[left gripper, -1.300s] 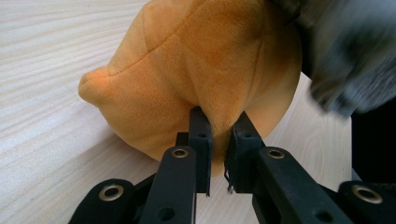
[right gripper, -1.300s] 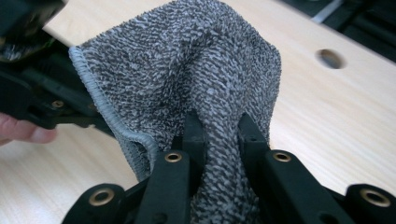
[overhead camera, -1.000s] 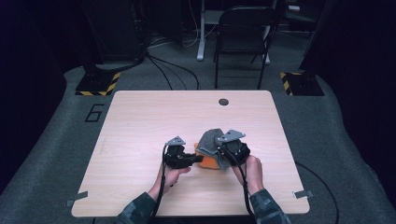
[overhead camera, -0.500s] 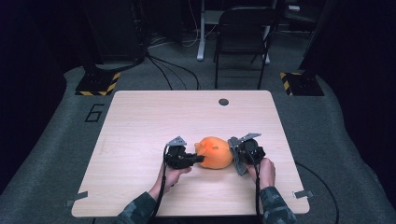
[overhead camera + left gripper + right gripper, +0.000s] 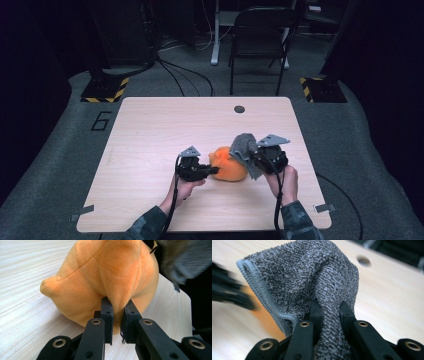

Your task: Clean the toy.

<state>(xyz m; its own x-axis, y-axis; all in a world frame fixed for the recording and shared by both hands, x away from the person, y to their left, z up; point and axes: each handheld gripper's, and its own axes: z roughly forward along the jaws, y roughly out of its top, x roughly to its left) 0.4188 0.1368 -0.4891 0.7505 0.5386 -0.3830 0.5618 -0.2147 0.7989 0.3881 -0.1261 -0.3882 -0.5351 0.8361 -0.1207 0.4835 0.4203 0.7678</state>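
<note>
Here the soft orange plush toy [image 5: 230, 164] sits on the table [image 5: 150, 130] near the front, pinched by the left gripper [image 5: 214, 170], while the right gripper [image 5: 253, 159] clamps a grey terry cloth [image 5: 312, 277] beside it.

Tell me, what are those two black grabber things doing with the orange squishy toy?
A person holds a gripper in each hand at a wooden table. The left gripper pinches a fold of the orange plush toy, which sits on the table. The right gripper is shut on a grey towel cloth and holds it up beside the toy, at its right edge in the high view. It looks like toy wiping.
</note>
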